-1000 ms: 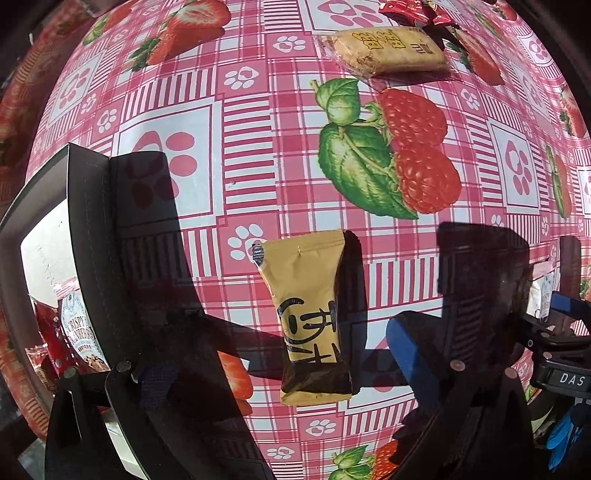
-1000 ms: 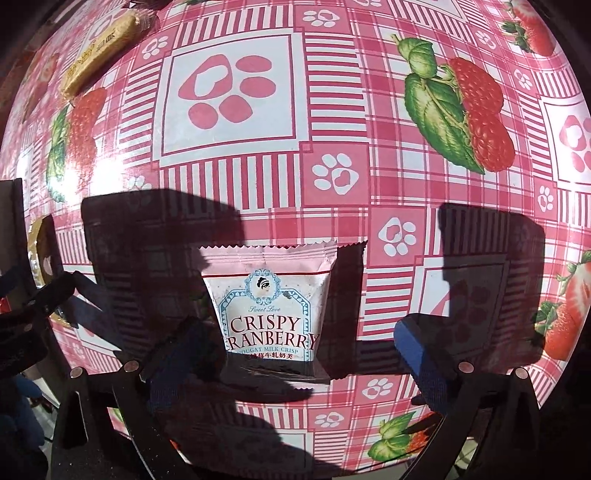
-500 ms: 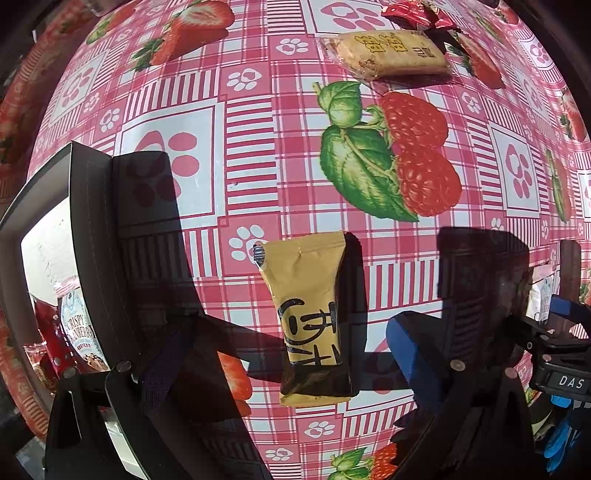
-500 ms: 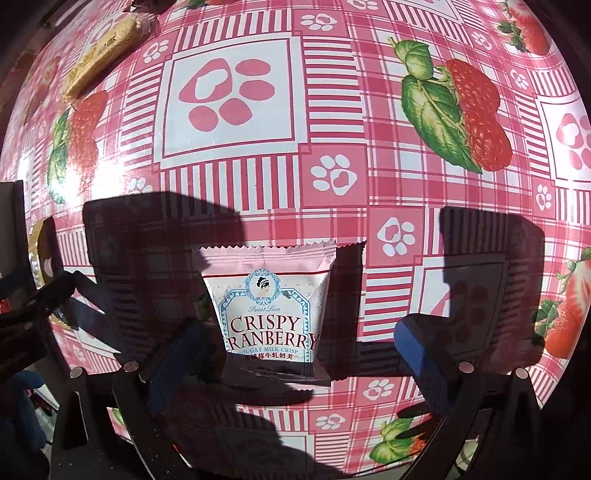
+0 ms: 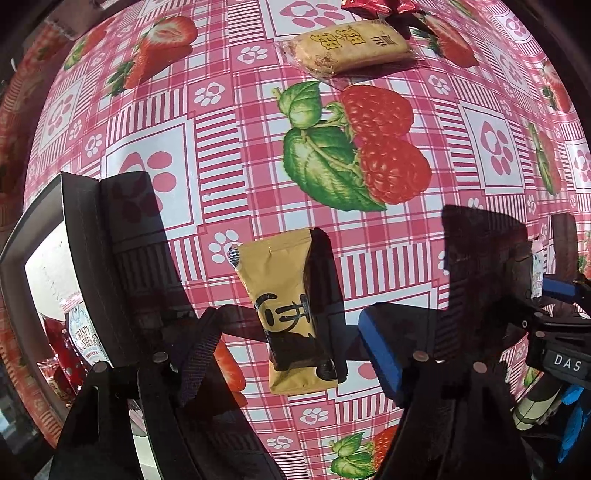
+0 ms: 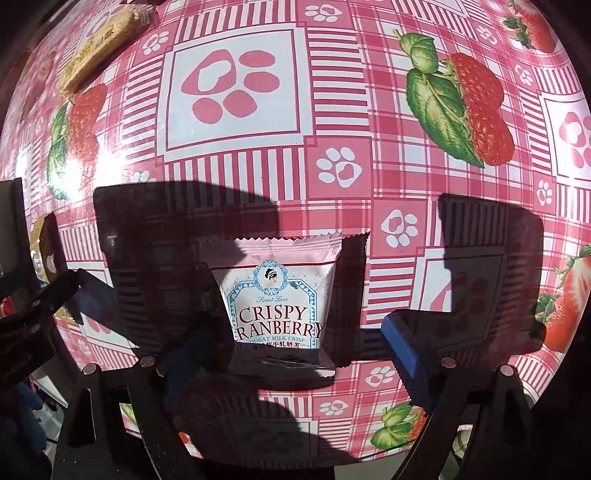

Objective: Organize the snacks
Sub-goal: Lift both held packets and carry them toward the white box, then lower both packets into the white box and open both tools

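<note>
In the left wrist view a yellow-and-black snack packet lies on the strawberry tablecloth, between the fingers of my open left gripper. In the right wrist view a pink "Crispy Cranberry" packet lies between the fingers of my open right gripper. Neither gripper's fingers touch their packet. A black box at the left holds several snacks, among them another cranberry packet. The right gripper shows at the right edge of the left wrist view.
A clear-wrapped yellow biscuit bar lies at the far side, with a red wrapper behind it. The bar also shows in the right wrist view. The red checked tablecloth covers the table.
The left wrist view has shifted slightly, the far biscuit bar sitting a little lower. The left fingers have closed in somewhat around the yellow packet. The right view is nearly unchanged.
</note>
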Demonstrator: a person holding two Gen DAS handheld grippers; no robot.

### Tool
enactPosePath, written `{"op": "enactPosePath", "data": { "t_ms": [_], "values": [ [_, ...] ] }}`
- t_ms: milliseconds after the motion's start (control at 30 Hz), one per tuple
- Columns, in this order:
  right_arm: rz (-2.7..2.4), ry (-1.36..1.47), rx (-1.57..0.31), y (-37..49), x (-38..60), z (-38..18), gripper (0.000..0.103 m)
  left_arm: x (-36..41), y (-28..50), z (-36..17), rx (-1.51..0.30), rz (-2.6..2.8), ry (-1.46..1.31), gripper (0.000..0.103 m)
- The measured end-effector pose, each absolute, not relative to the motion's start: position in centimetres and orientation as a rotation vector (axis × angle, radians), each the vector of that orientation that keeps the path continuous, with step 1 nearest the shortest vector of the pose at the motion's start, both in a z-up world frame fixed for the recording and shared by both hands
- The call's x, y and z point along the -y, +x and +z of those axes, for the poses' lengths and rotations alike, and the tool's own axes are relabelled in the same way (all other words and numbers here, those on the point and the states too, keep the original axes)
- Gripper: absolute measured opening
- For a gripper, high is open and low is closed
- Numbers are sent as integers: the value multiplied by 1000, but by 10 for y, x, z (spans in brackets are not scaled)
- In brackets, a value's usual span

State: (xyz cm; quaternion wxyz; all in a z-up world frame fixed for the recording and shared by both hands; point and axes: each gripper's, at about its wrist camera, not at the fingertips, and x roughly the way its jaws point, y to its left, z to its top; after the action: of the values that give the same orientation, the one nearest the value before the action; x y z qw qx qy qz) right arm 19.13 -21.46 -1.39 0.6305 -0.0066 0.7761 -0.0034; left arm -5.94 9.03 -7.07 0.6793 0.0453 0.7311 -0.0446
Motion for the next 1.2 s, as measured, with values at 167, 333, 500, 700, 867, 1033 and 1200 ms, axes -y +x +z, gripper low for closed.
{"op": "enactPosePath", "data": {
  "t_ms": [167,333,500,700,867,1033,1200],
  "values": [
    [19,-36,-1744,191,209,-1,40,-83,-57,-62,-1617,-144,122,25],
    [60,39,-1737,189,208,7,40,-86,-60,-49,-1610,-194,55,25],
    [103,57,-1722,186,200,16,40,-89,-70,-34,-1583,-224,48,25],
    [122,66,-1713,185,184,25,40,-97,-79,-14,-1545,-247,53,25],
    [149,56,-1699,188,163,37,40,-108,-86,4,-1519,-248,42,25],
    [183,37,-1687,193,135,48,40,-132,-97,14,-1484,-223,14,25],
    [244,-3,-1673,204,80,57,40,-170,-108,21,-1455,-166,-41,25]
  ]
}}
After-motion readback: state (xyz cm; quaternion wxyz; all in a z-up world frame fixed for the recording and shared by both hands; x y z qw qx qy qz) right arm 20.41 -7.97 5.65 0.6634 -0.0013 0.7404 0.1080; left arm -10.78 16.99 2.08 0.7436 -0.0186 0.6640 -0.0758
